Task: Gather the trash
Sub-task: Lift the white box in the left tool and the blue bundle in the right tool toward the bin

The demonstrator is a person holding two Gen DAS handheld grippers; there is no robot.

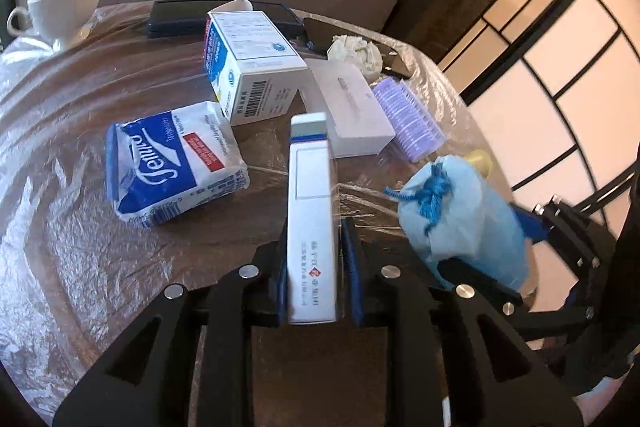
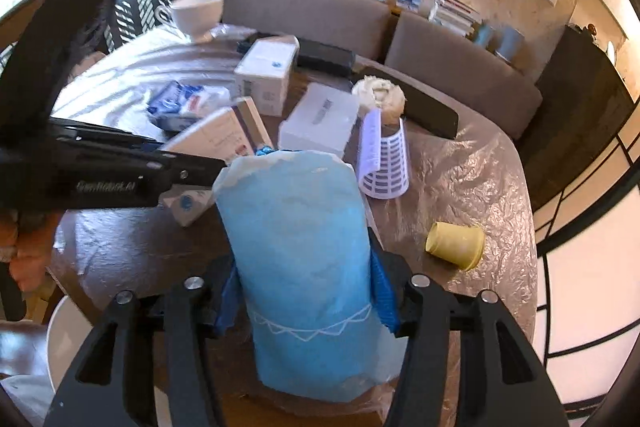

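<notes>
A slim white box (image 1: 310,227) is clamped in the left gripper (image 1: 314,267), a blue bag (image 2: 304,267) in the right gripper (image 2: 306,291); tissue pack (image 1: 172,167) just left, yellow cup (image 2: 454,239) right by the table edge (image 2: 534,227).

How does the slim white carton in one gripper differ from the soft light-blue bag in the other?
The slim white carton is stiff, flat-sided and narrow; the light-blue drawstring bag is soft, rounded and much bulkier. The carton carries printed text and a blue band, while the bag is plain apart from a white zigzag line. The left gripper clamps the carton; the right gripper clamps the bag. Both are held above the plastic-covered table.
</notes>
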